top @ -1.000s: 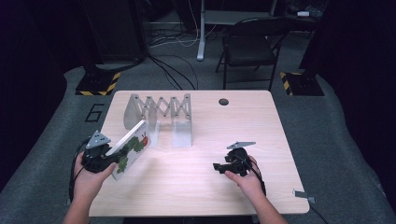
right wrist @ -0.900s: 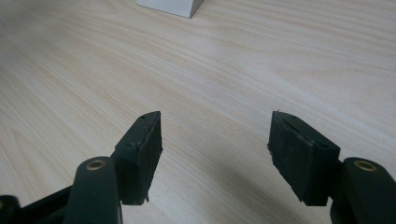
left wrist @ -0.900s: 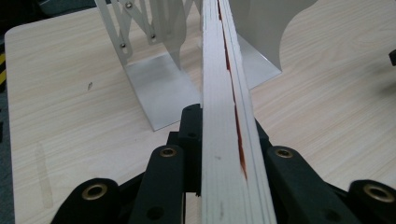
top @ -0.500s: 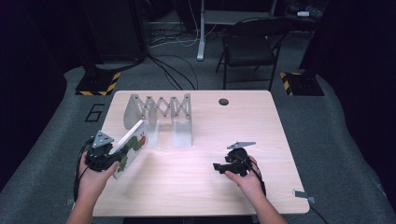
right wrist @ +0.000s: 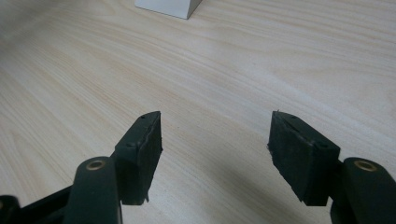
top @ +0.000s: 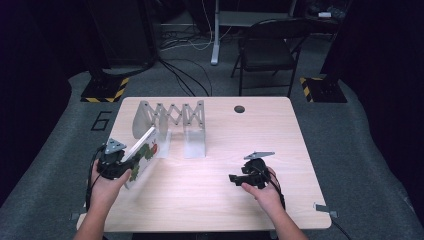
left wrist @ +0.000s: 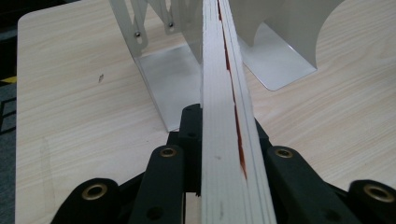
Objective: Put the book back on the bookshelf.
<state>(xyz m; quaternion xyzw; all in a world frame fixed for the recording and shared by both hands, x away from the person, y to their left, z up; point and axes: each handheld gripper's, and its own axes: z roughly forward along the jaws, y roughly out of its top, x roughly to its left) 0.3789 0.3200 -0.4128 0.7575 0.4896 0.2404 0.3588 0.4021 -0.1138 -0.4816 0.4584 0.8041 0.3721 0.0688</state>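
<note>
A thin white picture book [top: 143,154] with a colourful cover is tilted over the table's left side, its top edge pointing toward the metal accordion rack [top: 172,117]. My left gripper [top: 116,167] is shut on the book's lower end. In the left gripper view the book's page edge [left wrist: 224,107] runs up between the black fingers [left wrist: 163,177] toward the rack's upright plates [left wrist: 156,60]. My right gripper [top: 235,178] rests low at the table's right, pointing left. Its jaws [right wrist: 215,140] stand open over bare wood with nothing between them.
The wooden table [top: 280,135] has a round cable hole [top: 239,109] near its far edge. A folding chair [top: 265,50] and cables stand on the floor beyond. The rack's right plate [top: 196,135] has free wood beside it.
My left hand has shifted a little, and slightly lower, with the book still gripped. The right hand has stayed where it was.
</note>
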